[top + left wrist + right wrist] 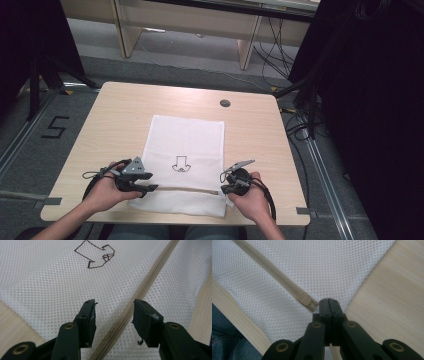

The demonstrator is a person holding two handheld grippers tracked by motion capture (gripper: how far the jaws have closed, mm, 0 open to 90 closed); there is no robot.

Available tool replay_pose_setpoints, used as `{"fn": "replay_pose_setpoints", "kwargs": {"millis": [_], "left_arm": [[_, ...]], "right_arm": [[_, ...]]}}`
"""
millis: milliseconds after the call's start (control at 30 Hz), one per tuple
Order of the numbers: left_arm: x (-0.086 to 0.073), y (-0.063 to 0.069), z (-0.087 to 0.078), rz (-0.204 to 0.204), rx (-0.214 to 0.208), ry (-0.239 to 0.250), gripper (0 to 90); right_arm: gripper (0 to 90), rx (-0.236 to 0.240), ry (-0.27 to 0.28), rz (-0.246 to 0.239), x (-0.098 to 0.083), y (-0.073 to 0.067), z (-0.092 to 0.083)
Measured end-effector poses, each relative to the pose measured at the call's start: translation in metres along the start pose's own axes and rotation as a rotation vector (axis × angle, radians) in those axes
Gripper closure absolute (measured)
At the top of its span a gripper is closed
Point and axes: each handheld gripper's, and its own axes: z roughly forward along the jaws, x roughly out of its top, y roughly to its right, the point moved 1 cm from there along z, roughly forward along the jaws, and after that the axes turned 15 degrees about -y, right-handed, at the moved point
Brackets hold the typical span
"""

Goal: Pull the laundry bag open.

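A white mesh bag (187, 140) lies flat on the wooden table (115, 115), with a small dark line drawing (181, 166) on it and a beige zipper (185, 189) across its near end. My left gripper (151, 188) is at the zipper's left end. In the left gripper view that gripper (113, 307) is open, its jaws either side of the zipper (147, 282) above the mesh (50, 290). My right gripper (223, 190) is at the zipper's right end. Its jaws (328, 300) are shut, tips beside the zipper's end (308, 302); anything pinched is hidden.
A round grommet (225, 103) sits in the table's far side. Bare wood (392, 297) lies right of the bag. The table's near edge and the person's jeans (227, 345) are close behind both hands. Dark stands and cables flank the table.
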Motion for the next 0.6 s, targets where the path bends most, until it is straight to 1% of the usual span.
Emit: {"fn": "replay_pose_setpoints", "kwargs": {"millis": [33, 67, 100, 167, 200, 233, 267, 300, 333, 367, 400, 433, 467, 500, 533, 567, 600], "left_arm": [[0.0, 0.0, 0.0, -0.002, 0.001, 0.004, 52.6], [0.0, 0.001, 0.0, -0.014, -0.008, 0.006, 52.6], [0.001, 0.001, 0.001, -0.014, -0.017, 0.008, 52.6], [0.002, 0.001, 0.001, -0.01, -0.01, 0.005, 52.6], [0.004, 0.002, 0.002, -0.009, -0.02, 0.008, 52.2], [0.005, 0.003, 0.003, -0.016, -0.027, 0.013, 51.7], [0.008, 0.005, 0.004, -0.015, -0.037, 0.019, 51.4], [0.01, 0.005, 0.004, 0.004, -0.044, 0.019, 49.7], [0.015, 0.011, 0.006, -0.014, -0.078, 0.053, 48.4], [0.018, 0.014, 0.006, -0.015, -0.082, 0.055, 47.1], [0.018, 0.014, 0.006, -0.015, -0.082, 0.055, 46.2], [0.022, 0.017, 0.006, 0.008, -0.085, 0.054, 46.2], [0.024, 0.02, 0.007, 0.013, -0.094, 0.056, 46.6], [0.027, 0.025, 0.008, 0.033, -0.108, 0.06, 47.9], [0.027, 0.025, 0.008, 0.033, -0.108, 0.06, 48.2], [0.032, 0.028, 0.009, 0.053, -0.105, 0.056, 48.5], [0.032, 0.028, 0.009, 0.053, -0.105, 0.056, 49.0]], "right_arm": [[90.0, 0.0, -0.004, -0.002, 0.001, 0.001, 0.0], [90.0, 0.0, -0.004, -0.002, 0.001, 0.001, 0.0], [90.0, 0.011, 0.001, -0.001, 0.003, 0.001, 0.003], [90.0, 0.014, -0.01, 0.001, 0.003, 0.001, 0.003], [90.0, 0.009, -0.011, -0.013, 0.003, 0.001, 0.006], [90.0, 0.014, -0.021, -0.014, 0.003, 0.001, 0.008], [90.0, 0.021, -0.042, -0.003, 0.003, 0.0, 0.01], [90.0, 0.029, -0.06, -0.004, 0.003, -0.001, 0.014], [90.0, 0.024, -0.067, -0.004, 0.003, -0.001, 0.015], [90.0, 0.028, -0.086, 0.01, 0.003, -0.002, 0.015], [90.0, 0.028, -0.086, 0.01, 0.003, -0.002, 0.015], [90.0, 0.021, -0.07, -0.008, 0.004, 0.0, 0.017], [90.0, 0.03, -0.088, 0.001, 0.004, -0.002, 0.019], [90.0, 0.014, -0.093, -0.011, 0.005, -0.001, 0.022], [90.0, 0.019, -0.092, -0.011, 0.005, -0.002, 0.022], [90.0, 0.025, -0.11, 0.011, 0.006, -0.004, 0.022], [90.0, 0.008, -0.114, 0.009, 0.006, -0.003, 0.021]]}}
